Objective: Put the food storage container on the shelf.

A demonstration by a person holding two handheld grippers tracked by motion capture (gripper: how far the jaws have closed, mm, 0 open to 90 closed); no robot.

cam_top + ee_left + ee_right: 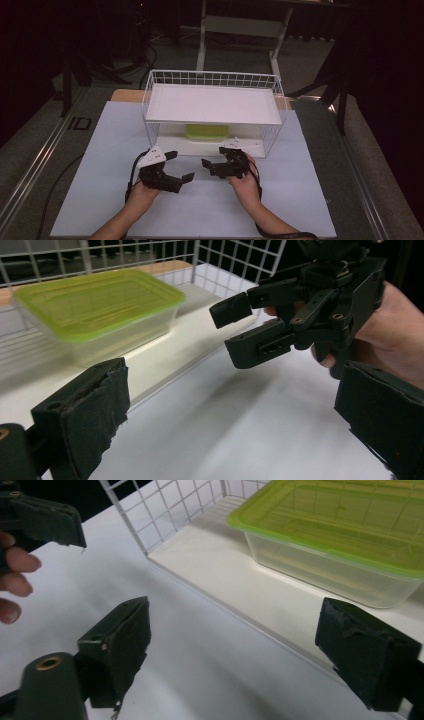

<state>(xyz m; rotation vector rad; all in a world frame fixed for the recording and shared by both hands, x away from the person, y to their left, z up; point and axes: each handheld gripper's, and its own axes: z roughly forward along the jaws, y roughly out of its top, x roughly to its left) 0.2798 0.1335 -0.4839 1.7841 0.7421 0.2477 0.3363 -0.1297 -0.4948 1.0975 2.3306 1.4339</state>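
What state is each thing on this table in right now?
Container: green lid on, resting on the rack's lower shelf, untouched.
Wire rack: upright, top shelf bare.
Left gripper: open, holding nothing.
Right gripper: open, holding nothing.

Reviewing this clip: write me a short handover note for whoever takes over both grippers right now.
Left gripper: open, empty, held above the white mat.
Right gripper: open, empty, in front of the rack.
Green-lidded container: on the lower shelf of the white wire rack, lid on, touched by neither gripper.
Top shelf: bare.
Done: container sits in the rack.
Left: cannot tell from here; perhaps nothing more than drawing both hands back.
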